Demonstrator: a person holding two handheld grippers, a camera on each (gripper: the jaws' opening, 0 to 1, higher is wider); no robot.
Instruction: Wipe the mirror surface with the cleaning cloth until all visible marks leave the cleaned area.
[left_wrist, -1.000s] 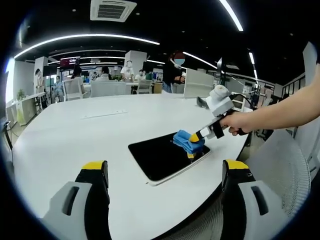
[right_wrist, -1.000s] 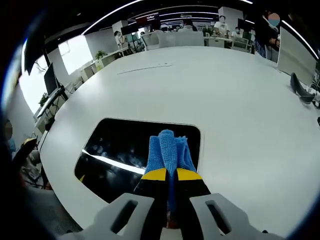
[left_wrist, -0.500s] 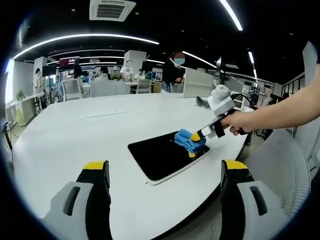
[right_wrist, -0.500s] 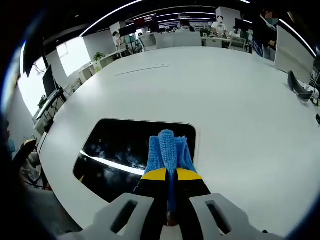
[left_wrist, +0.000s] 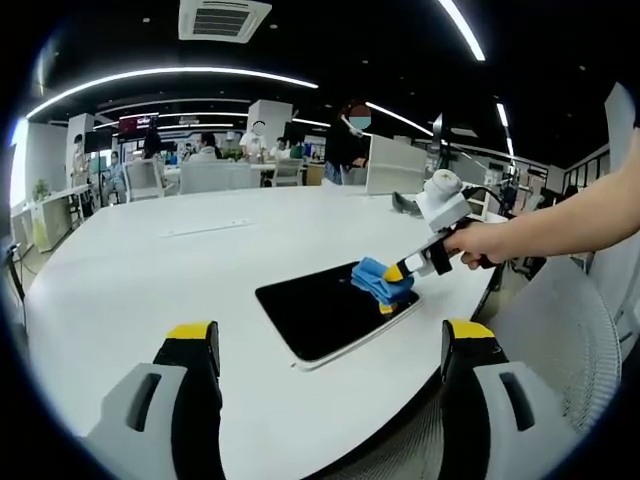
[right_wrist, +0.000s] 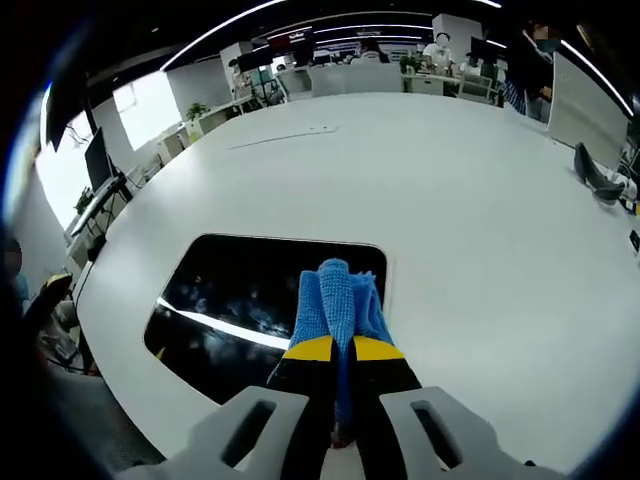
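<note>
Left gripper view: your left gripper (left_wrist: 330, 355) hangs wide open and empty; the mirror (left_wrist: 335, 310) lies flat on the white surface (left_wrist: 150, 270) at twelve o'clock.

Right gripper view: your right gripper (right_wrist: 335, 348) pinches the blue cloth (right_wrist: 338, 300) against the mirror's five o'clock corner. Smudges at nine o'clock suggest wiping remains.

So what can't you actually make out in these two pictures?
- Mirror under the cloth, right gripper view: covered, so marks there are hidden.
- Marks on the mirror, left gripper view: too small and dark to tell.
- Right gripper tips, left gripper view: buried in the cloth.
- Grey object at the table edge: too warped to identify.
</note>
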